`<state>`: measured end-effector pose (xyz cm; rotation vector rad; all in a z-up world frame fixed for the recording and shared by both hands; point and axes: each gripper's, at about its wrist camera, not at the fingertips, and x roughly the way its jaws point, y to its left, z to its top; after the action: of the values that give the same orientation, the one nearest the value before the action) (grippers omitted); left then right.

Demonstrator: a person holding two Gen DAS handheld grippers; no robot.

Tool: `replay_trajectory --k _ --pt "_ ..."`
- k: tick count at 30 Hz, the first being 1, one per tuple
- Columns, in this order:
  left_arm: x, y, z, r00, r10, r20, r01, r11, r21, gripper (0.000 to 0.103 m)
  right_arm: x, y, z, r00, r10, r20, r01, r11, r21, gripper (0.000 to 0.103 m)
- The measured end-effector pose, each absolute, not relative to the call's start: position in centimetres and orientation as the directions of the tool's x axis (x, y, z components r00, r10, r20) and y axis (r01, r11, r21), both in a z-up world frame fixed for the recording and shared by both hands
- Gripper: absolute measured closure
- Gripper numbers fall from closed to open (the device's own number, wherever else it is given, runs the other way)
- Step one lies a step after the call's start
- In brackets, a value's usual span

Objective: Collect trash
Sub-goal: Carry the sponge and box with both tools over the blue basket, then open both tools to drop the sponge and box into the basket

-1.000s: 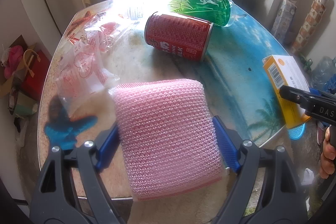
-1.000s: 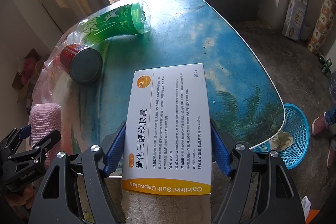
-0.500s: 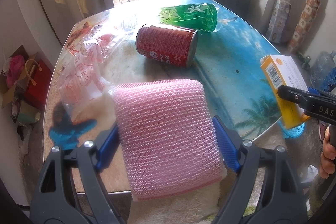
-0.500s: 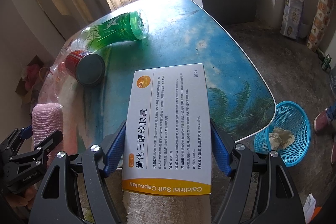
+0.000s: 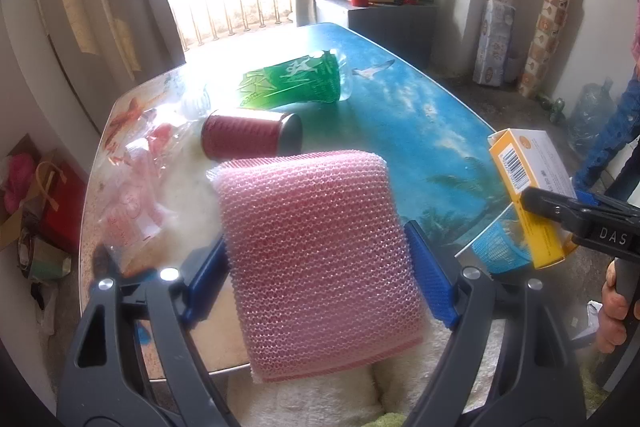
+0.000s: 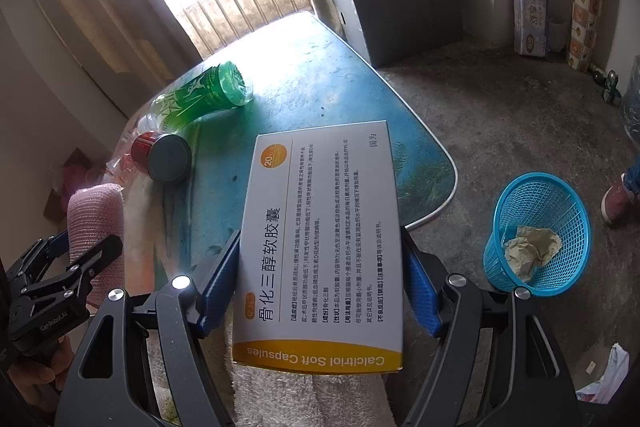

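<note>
- Since a second ago both tools have drawn back and up from the surface [image 6: 304, 67]: the red can [image 5: 248, 138] and green bottle [image 5: 296, 83] have slid toward 12 o'clock in the left view, and the blue basket [image 6: 540, 227], then half hidden behind the surface's edge, now shows whole on the floor.
- The left tool [image 5: 320, 259] pinches a pink mesh scouring pad [image 5: 316, 247] across its width, blue pads pressed to both sides; the pad fills the middle of the left view, held above the near edge of the surface.
- The right tool [image 6: 320, 287] clamps a white and yellow capsule box [image 6: 324, 227] by its two long edges, in the air above the surface's corner.
- The pad looks soft, light and springy; a grip across the middle suits it, since it will squash rather than slip.
- The box is thin cardboard, likely near empty, stiff along its edges but easy to dent.
- The basket sits at 3 o'clock in the right view, crumpled paper inside; both items probably go there.
- Can, bottle and plastic wrappers [image 5: 132, 187] lie uncollected on the surface.
</note>
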<state>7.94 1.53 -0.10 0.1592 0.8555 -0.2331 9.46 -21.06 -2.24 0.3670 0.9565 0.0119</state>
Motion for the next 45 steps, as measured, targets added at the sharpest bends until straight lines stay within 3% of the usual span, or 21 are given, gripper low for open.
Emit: replay_trajectory --k 5,12,19,22,32,45 --pt "8.1 -3.1 0.9 0.607 -0.263 -0.75 0.403 0.915 0.005 0.024 5.8 -25.8 -2.8 0.607 0.116 -0.786 0.272 0.899 0.343 0.031" --pt "8.1 -12.5 1.8 0.502 -0.458 -0.734 0.611 0.788 -0.073 0.024 -0.5 -35.9 -4.3 0.588 -0.068 -0.806 0.54 0.776 0.328 0.031" --pt "8.2 -22.6 -0.4 0.293 -0.604 -0.741 0.734 0.639 -0.23 0.024 -4.7 -43.5 -7.9 0.516 -0.138 -0.845 0.699 0.639 0.322 0.031" --pt "8.7 -27.3 -3.5 0.186 -0.615 -0.766 0.74 0.601 -0.303 0.024 -4.5 -45.8 -10.0 0.5 -0.117 -0.858 0.723 0.602 0.339 0.031" --pt "11.0 -38.0 -17.6 0.011 -0.494 -0.87 0.695 0.629 -0.348 0.024 1.5 -53.8 -19.3 0.453 0.089 -0.887 0.75 0.5 0.433 0.031" --pt "17.5 -41.5 -26.0 -0.005 -0.479 -0.878 0.619 0.688 -0.379 0.02 8.0 -59.2 -27.1 0.346 0.076 -0.935 0.76 0.562 0.326 0.028"
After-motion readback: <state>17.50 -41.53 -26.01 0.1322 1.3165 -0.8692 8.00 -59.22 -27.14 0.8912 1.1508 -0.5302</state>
